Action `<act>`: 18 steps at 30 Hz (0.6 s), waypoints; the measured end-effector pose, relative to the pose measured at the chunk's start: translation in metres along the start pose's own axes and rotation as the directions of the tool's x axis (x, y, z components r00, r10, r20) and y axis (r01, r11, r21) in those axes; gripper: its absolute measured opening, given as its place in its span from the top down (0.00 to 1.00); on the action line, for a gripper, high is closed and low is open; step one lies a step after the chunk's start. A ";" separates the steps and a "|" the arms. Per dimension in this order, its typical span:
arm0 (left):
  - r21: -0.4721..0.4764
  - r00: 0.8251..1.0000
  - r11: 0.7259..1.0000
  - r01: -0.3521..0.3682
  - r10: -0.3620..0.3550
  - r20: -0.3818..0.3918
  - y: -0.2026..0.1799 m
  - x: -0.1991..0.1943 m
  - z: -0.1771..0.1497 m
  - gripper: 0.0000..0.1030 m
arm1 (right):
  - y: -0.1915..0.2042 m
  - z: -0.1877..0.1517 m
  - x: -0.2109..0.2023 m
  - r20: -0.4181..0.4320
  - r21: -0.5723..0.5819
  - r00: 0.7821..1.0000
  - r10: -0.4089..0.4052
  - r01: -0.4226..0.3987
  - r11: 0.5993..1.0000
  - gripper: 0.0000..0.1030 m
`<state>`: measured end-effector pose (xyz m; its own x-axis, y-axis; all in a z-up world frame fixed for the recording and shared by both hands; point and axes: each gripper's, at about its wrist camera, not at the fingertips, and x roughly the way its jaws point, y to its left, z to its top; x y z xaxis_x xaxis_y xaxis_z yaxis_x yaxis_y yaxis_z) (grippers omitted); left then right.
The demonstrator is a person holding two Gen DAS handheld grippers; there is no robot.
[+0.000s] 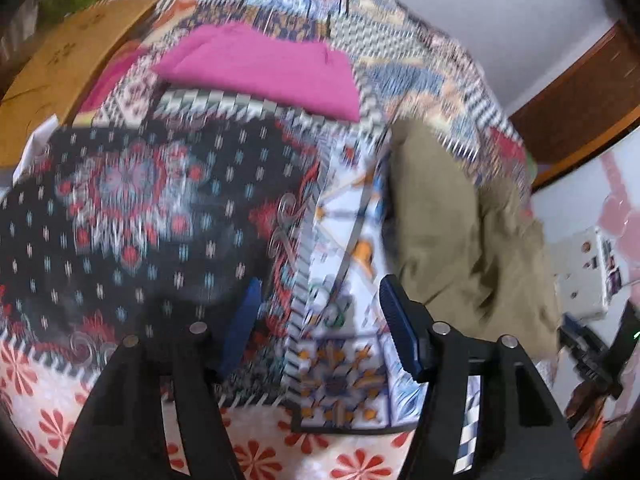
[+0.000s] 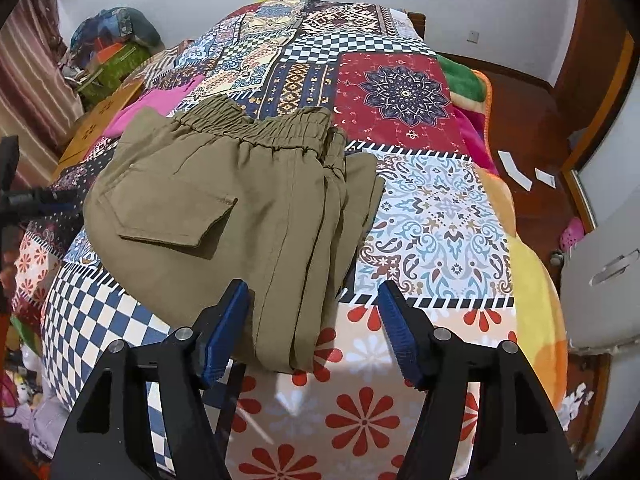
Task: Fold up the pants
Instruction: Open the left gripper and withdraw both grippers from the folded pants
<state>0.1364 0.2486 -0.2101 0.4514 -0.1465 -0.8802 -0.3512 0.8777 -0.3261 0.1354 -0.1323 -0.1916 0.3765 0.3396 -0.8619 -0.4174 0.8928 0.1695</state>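
The olive-green pants (image 2: 224, 208) lie folded into a compact stack on the patchwork bedspread (image 2: 432, 208), elastic waistband at the far end and a flap pocket on top. My right gripper (image 2: 314, 292) is open and empty, its jaws apart over the near edge of the stack. In the blurred left wrist view the pants (image 1: 452, 232) lie to the right, and my left gripper (image 1: 318, 296) is open and empty over the bedspread (image 1: 120, 216), left of the pants.
A folded magenta garment (image 1: 264, 68) lies further up the bed; it also shows in the right wrist view (image 2: 160, 100). A cardboard box (image 1: 68, 64) stands left of the bed. A green and orange blanket (image 2: 472, 80) hangs off the right side. A grey cabinet (image 2: 608, 272) stands at right.
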 end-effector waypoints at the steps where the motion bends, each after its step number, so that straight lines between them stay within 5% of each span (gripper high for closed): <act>1: 0.021 1.000 1.000 -0.011 0.011 0.015 -0.006 0.001 0.005 0.38 | 0.001 -0.001 0.000 0.004 0.006 1.000 -0.002 0.002 1.000 0.38; 7: 0.151 1.000 0.989 -0.005 0.010 -0.028 -0.054 0.043 0.029 0.35 | -0.004 -0.003 -0.004 0.008 0.033 1.000 0.012 -0.012 0.999 0.38; 11: 0.233 0.991 0.966 -0.116 0.127 -0.031 -0.074 0.078 0.040 0.34 | -0.005 -0.004 -0.002 0.001 0.045 1.000 0.021 -0.021 0.999 0.37; 18: 0.168 0.978 0.964 -0.205 0.208 0.002 -0.046 0.090 0.078 0.31 | -0.006 -0.005 -0.001 0.002 0.038 1.000 0.021 -0.021 0.999 0.35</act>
<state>0.2576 0.2309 -0.2474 0.3703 0.0404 -0.9280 -0.2932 0.9531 -0.0755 0.1333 -0.1391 -0.1935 0.3694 0.3584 -0.8573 -0.3936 0.8961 0.2050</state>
